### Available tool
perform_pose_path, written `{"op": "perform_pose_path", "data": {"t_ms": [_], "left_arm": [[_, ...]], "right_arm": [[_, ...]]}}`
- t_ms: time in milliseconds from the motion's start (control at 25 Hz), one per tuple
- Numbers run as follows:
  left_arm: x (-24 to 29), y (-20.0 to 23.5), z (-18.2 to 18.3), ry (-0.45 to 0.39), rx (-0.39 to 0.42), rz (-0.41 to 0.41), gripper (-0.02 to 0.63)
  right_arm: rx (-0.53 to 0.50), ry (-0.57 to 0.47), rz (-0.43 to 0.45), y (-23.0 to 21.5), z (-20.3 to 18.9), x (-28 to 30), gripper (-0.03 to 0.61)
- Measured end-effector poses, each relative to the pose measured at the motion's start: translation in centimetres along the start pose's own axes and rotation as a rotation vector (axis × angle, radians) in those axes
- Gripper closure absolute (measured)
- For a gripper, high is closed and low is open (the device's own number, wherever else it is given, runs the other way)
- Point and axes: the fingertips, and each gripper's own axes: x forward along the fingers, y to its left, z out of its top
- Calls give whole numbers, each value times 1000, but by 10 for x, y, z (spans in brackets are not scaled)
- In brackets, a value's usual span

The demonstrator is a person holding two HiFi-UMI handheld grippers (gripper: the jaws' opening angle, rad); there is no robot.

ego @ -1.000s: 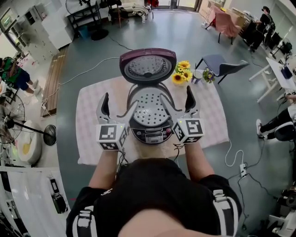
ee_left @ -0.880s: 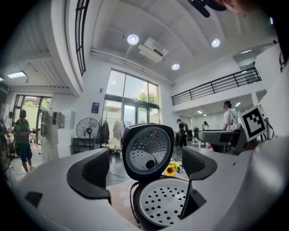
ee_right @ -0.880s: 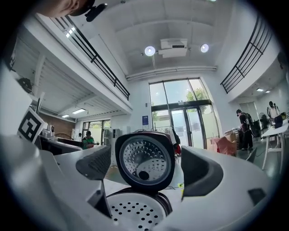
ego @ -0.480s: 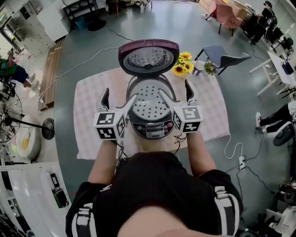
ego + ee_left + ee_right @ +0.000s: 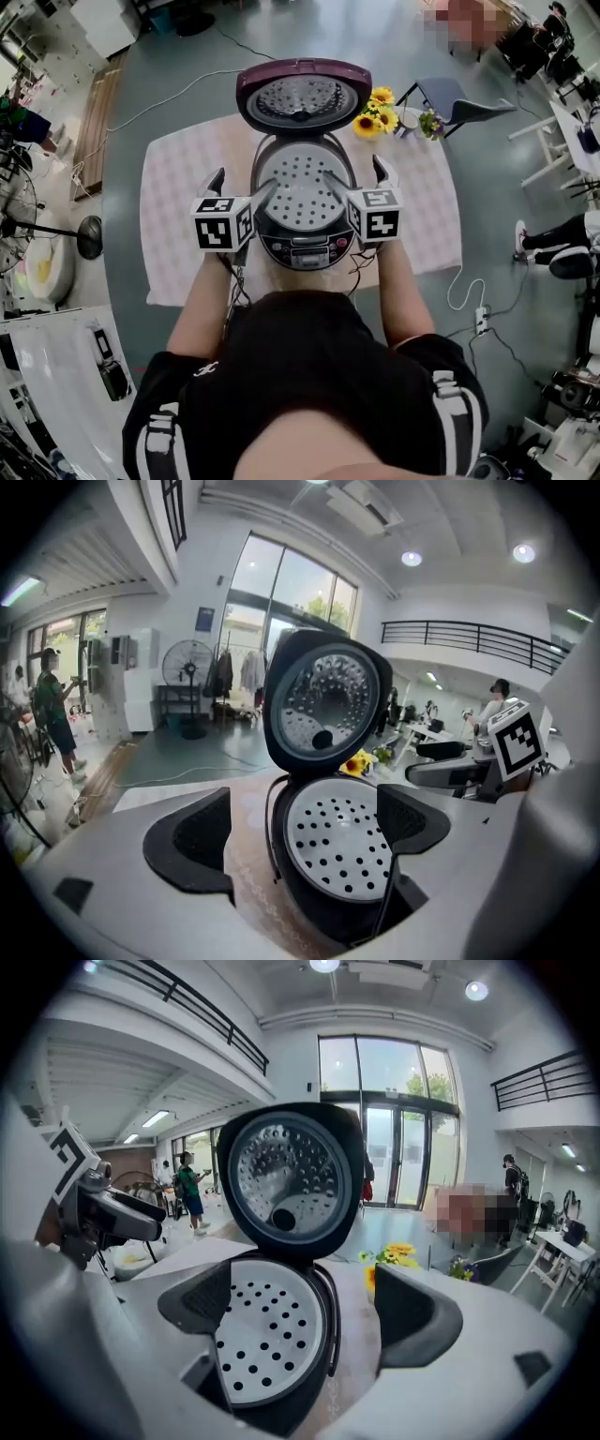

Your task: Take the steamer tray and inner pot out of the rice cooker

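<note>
In the head view the rice cooker (image 5: 298, 248) stands on the cloth-covered tabletop (image 5: 178, 187) with its lid (image 5: 303, 94) raised. The perforated steamer tray (image 5: 302, 187) sits in its mouth. The left gripper (image 5: 241, 187) and right gripper (image 5: 356, 178) flank the cooker. Each has its inner jaw over the rim and its outer jaw outside the body. Sunflowers (image 5: 373, 122) stand behind, to the right.

In the left gripper view the jaws are wide apart and hold nothing. The tray lies between them, nearer the right jaw, which overlaps the tray's edge — I cannot tell whether they touch.

The right gripper view mirrors this: the jaws are spread and empty. The tray lies low between them, and the left jaw crosses its rim — contact is again unclear.
</note>
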Motion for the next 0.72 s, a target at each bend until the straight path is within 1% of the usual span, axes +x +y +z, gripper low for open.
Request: {"op": "perform_pose_path", "data": {"t_ms": [200,280,520,720], "left_arm": [[23,3,-22,127,41,24,141],[32,5,-28,156,58,31,141],[58,9,-42,221,38,7,141],[78,14,-60,299,73,-12,141]], "right_arm": [[-17,148,9,-8,-30,22,124],[-11,200,15,-12,-39,30,125],[-3,288,24,-20,-58,52,126],[-15,366,34,-21,-80,69,126]]}}
